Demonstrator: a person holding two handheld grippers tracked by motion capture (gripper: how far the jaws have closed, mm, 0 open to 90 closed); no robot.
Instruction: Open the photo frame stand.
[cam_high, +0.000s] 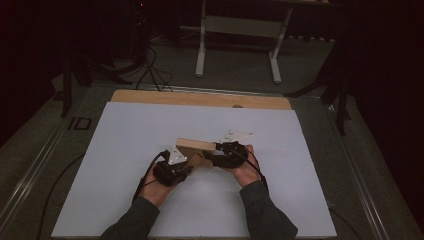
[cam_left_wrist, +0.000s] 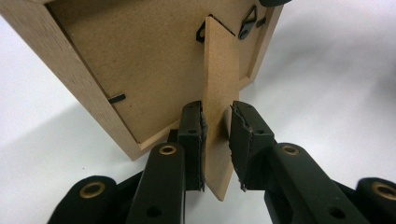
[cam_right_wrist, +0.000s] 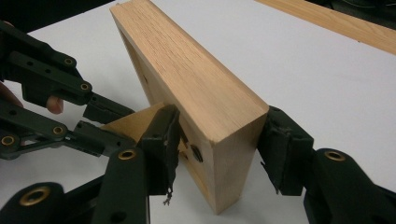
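Observation:
A light wooden picture frame (cam_high: 194, 145) (cam_right_wrist: 187, 70) stands tilted on the white board, its brown back (cam_left_wrist: 140, 60) facing my left gripper. A thin fibreboard stand leg (cam_left_wrist: 219, 93) (cam_right_wrist: 135, 122) sticks out from that back. My left gripper (cam_left_wrist: 217, 135) (cam_high: 191, 163) (cam_right_wrist: 100, 126) is shut on the leg, with a pad pressed on each side near its lower end. My right gripper (cam_right_wrist: 217, 144) (cam_high: 213, 153) straddles the frame's end: one pad lies on the back and the other on the front face, shut on it. Small black hanger clips (cam_left_wrist: 247, 23) sit near the leg's hinge.
The white board (cam_high: 150, 200) covers the table. A bare wooden strip (cam_high: 200, 99) (cam_right_wrist: 327, 21) runs along its far edge. Beyond the table stand a white table's legs (cam_high: 202, 45), and cables (cam_high: 150, 70) lie on the dark floor. Both forearms enter from the bottom of the high view.

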